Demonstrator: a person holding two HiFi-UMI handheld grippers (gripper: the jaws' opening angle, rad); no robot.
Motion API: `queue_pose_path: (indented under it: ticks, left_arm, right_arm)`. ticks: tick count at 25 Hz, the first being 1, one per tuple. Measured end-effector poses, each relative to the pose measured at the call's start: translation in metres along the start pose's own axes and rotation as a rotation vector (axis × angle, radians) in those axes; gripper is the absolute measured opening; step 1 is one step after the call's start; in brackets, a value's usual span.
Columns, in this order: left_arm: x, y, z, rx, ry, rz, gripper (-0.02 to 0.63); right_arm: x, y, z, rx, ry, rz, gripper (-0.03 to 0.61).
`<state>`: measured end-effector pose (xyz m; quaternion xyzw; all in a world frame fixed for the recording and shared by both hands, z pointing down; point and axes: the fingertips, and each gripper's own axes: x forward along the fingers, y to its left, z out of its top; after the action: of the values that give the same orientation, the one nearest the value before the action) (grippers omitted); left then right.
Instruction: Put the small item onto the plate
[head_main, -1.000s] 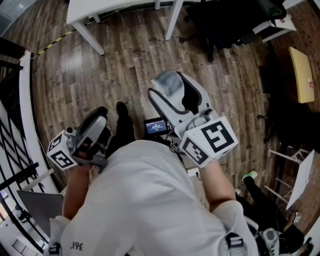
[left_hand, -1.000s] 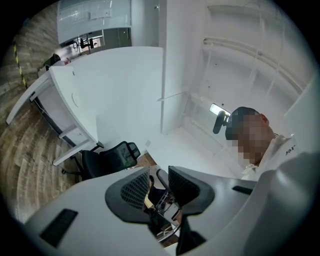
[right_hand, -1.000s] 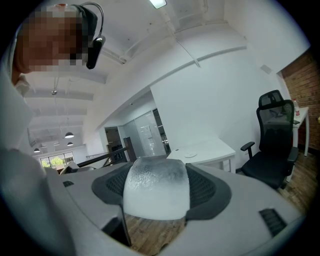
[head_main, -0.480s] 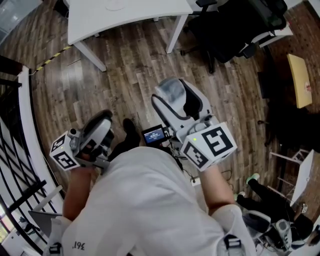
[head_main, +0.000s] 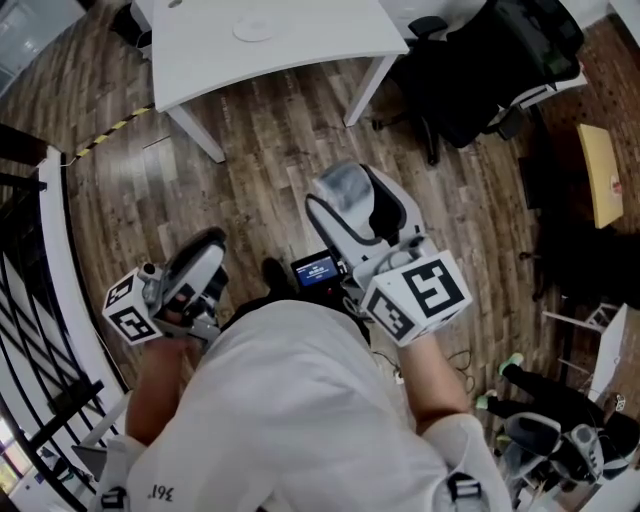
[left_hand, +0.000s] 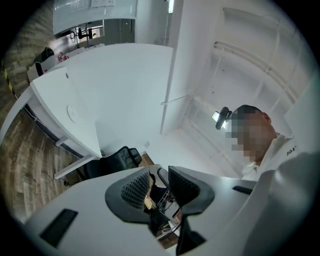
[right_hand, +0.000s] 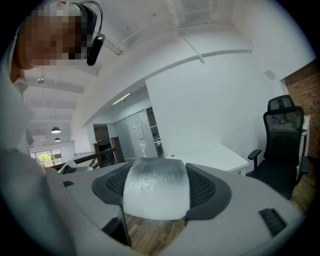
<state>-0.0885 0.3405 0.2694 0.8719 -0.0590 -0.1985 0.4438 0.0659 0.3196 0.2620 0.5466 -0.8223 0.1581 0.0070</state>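
Note:
The small item (head_main: 343, 186), a frosted whitish-grey block, sits between the jaws of my right gripper (head_main: 350, 195), which is shut on it at chest height over the wooden floor. In the right gripper view the block (right_hand: 156, 187) fills the gap between both pads. My left gripper (head_main: 203, 262) is held low at the left; its jaws stand only a narrow slit apart with nothing between them (left_hand: 159, 185). The plate (head_main: 253, 30), flat and white, lies on a white table (head_main: 300, 45) at the far top, well away from both grippers. It shows faintly as the plate (left_hand: 73, 113) in the left gripper view.
Black office chairs (head_main: 480, 70) stand right of the table. A dark railing (head_main: 40, 300) runs down the left side. Yellow-black tape (head_main: 112, 128) marks the floor near the table leg (head_main: 195, 135). A small lit screen (head_main: 315, 269) hangs at my waist.
The white table and plate have come further into the head view from the top. Both grippers keep their places before the body, and the right one still holds the block.

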Motion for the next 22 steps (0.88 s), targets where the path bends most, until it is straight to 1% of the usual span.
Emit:
queue_pose_path:
  ticks: [5,10,16,22]
  left_arm:
    - [-0.003,0.018,0.012,-0.031,-0.004,-0.011,0.118]
    - [0.017,0.034,0.022,-0.041,-0.004,0.000,0.117]
    - [0.040,0.069,0.050,-0.016,-0.052,0.049,0.118]
    - [0.096,0.106,0.088,0.000,-0.095,0.070,0.117]
  right_arm:
    - [0.022,0.000,-0.001,-0.006,0.026,-0.014,0.316]
    - [0.043,-0.023,0.004,-0.010,0.040,-0.003,0.316]
    - [0.096,-0.059,0.010,-0.013,0.058,0.062,0.316]
    - [0.154,-0.108,0.047,-0.044,0.063,0.132,0.316]
